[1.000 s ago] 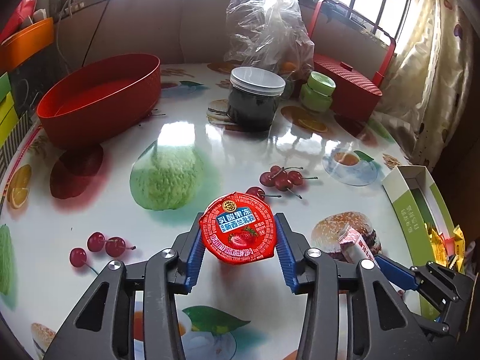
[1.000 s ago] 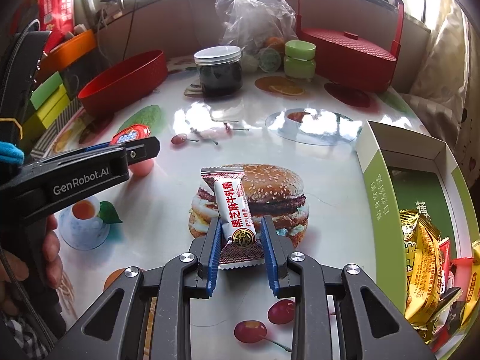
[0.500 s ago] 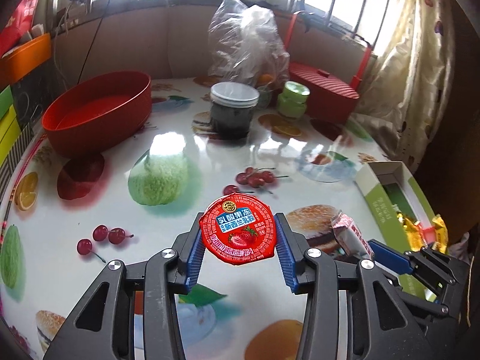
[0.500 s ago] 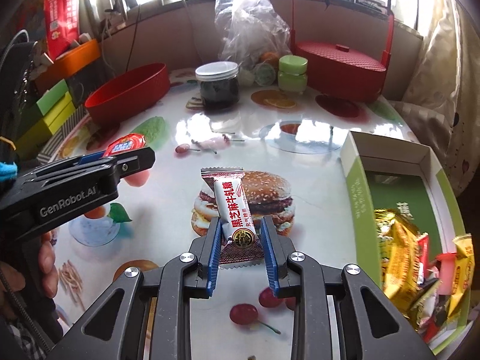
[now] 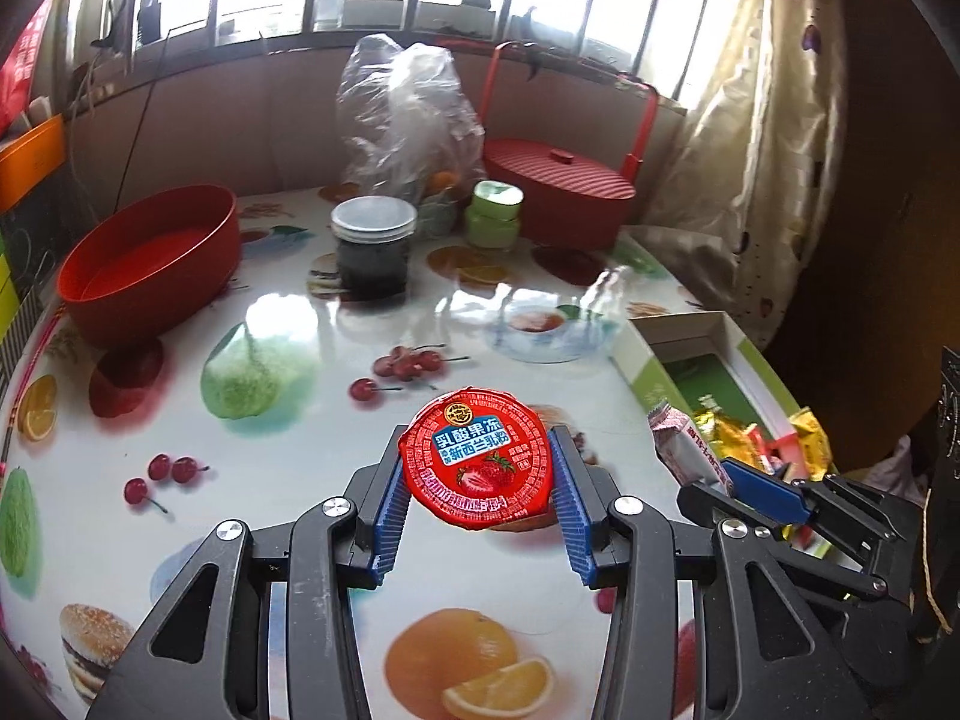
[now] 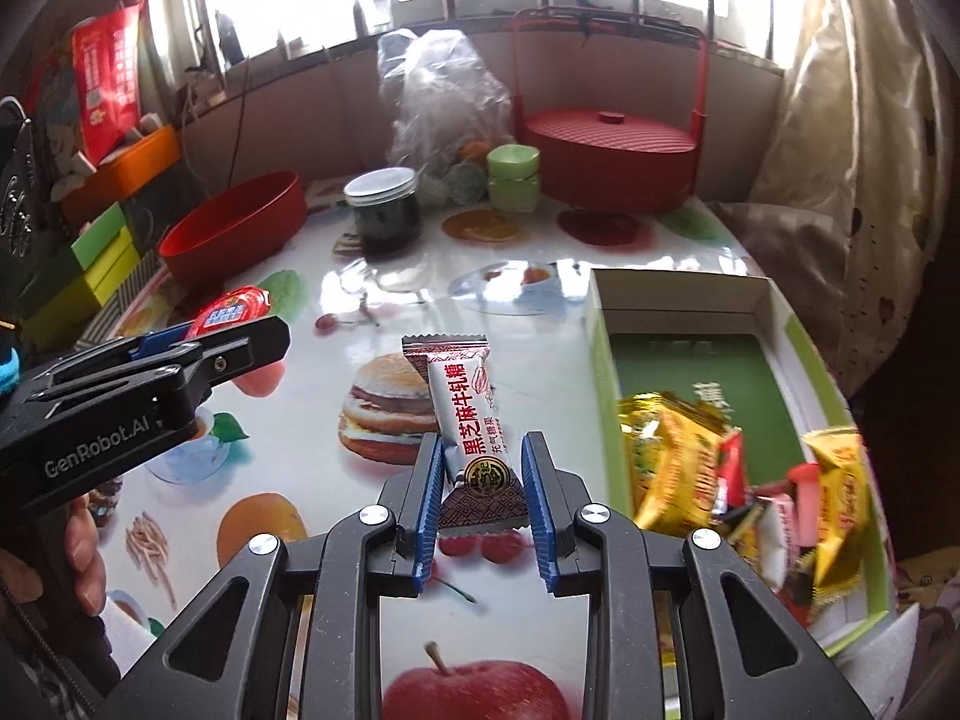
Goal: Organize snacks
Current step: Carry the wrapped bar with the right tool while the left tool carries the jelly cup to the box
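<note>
Firmly, the red-lidded jelly cup (image 5: 476,456) is sitting clamped between the blue pads of the left gripper (image 5: 477,495), raised above the fruit-printed tablecloth (image 5: 288,420). Just to its right, the right gripper (image 6: 483,495) is pinching a sesame nougat bar (image 6: 468,414) by its lower end, beside the green-and-white box (image 6: 600,360) where yellow and red snack packets (image 6: 678,462) are lying piled at the near end

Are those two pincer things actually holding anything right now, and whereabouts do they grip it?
Yes. The left gripper pinches a red jelly cup by its sides; the right gripper clamps a nougat candy bar near its lower end.
</note>
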